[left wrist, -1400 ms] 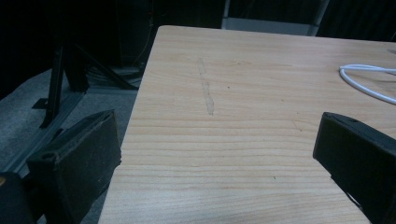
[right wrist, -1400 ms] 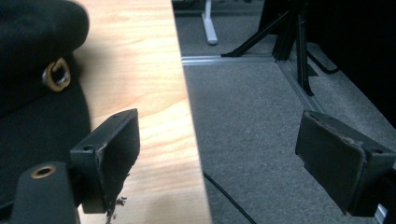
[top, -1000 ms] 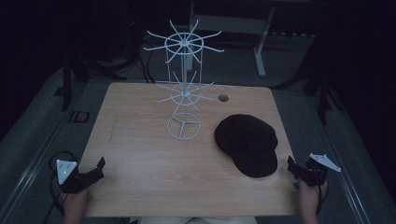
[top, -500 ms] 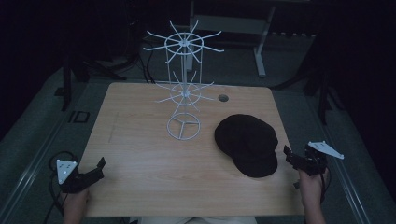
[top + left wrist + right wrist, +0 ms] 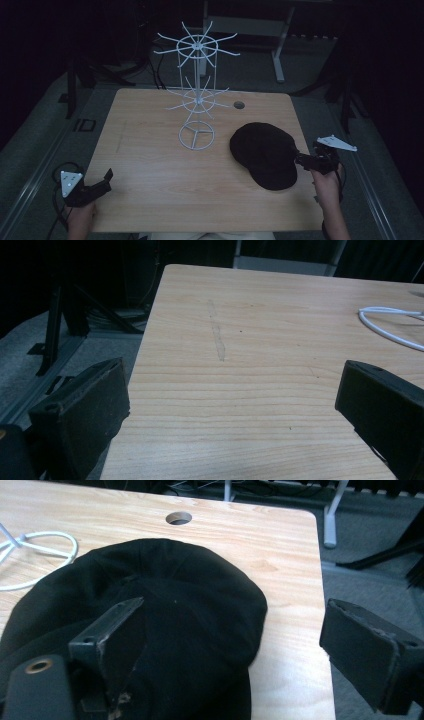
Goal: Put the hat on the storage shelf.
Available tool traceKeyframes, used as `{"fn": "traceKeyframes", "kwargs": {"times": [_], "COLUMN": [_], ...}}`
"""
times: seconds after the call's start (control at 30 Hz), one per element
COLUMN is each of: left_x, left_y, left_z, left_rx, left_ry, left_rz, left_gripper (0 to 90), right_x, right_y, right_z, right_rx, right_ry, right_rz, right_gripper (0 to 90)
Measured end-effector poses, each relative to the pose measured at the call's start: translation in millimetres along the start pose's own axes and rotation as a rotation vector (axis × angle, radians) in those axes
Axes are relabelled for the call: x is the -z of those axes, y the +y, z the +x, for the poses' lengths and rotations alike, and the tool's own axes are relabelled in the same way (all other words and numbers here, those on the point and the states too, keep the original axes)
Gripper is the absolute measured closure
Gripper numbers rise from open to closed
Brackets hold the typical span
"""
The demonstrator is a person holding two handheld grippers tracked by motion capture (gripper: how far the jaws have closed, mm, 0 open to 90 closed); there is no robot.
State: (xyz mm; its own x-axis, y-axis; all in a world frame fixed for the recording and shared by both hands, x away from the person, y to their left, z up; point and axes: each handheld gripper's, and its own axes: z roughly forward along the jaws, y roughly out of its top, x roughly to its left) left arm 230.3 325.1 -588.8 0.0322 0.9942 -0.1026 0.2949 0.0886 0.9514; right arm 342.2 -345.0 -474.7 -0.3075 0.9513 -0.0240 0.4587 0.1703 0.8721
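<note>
A black cap lies on the right half of the wooden table. My right gripper is at the cap's right edge, open. In the right gripper view its left jaw hangs over the cap and its right jaw sits past the table's right edge, with the gripper holding nothing. A white wire rack with two tiers of spokes stands at the table's middle back. My left gripper rests at the front left corner, open, and the left gripper view shows the gripper over bare wood.
The rack's ring base sits left of the cap and appears at the right of the left gripper view as the ring base. A cable hole lies behind the cap. Dark frames and stands surround the table.
My right gripper has moved up and left from the table's front right corner to the cap's edge. The left gripper has stayed put.
</note>
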Motion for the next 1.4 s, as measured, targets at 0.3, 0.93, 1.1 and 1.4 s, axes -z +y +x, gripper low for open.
{"fn": "traceKeyframes", "kwargs": {"times": [0.3,0.93,1.1,1.4], "left_x": [0.0,-0.4,-0.5,-0.5], "left_y": [0.1,0.1,0.1,0.1], "left_z": [0.5,0.0,-0.2,-0.5], "left_rx": [0.002,-0.006,-0.006,-0.009], "left_ry": [-0.007,-0.013,-0.015,-0.017], "left_rz": [0.001,0.000,0.000,0.002], "left_gripper": [1.5,1.4,1.5,1.5], "right_x": [-25.0,-101.0,-116.0,-143.0], "right_y": [16.1,33.0,32.3,34.3], "right_z": [20.9,51.9,54.9,71.1], "right_rx": [0.027,0.085,0.119,0.251], "right_ry": [0.059,0.169,0.153,0.106], "right_rz": [0.047,0.181,0.232,0.424], "right_gripper": [10.7,18.3,27.4,29.1]}}
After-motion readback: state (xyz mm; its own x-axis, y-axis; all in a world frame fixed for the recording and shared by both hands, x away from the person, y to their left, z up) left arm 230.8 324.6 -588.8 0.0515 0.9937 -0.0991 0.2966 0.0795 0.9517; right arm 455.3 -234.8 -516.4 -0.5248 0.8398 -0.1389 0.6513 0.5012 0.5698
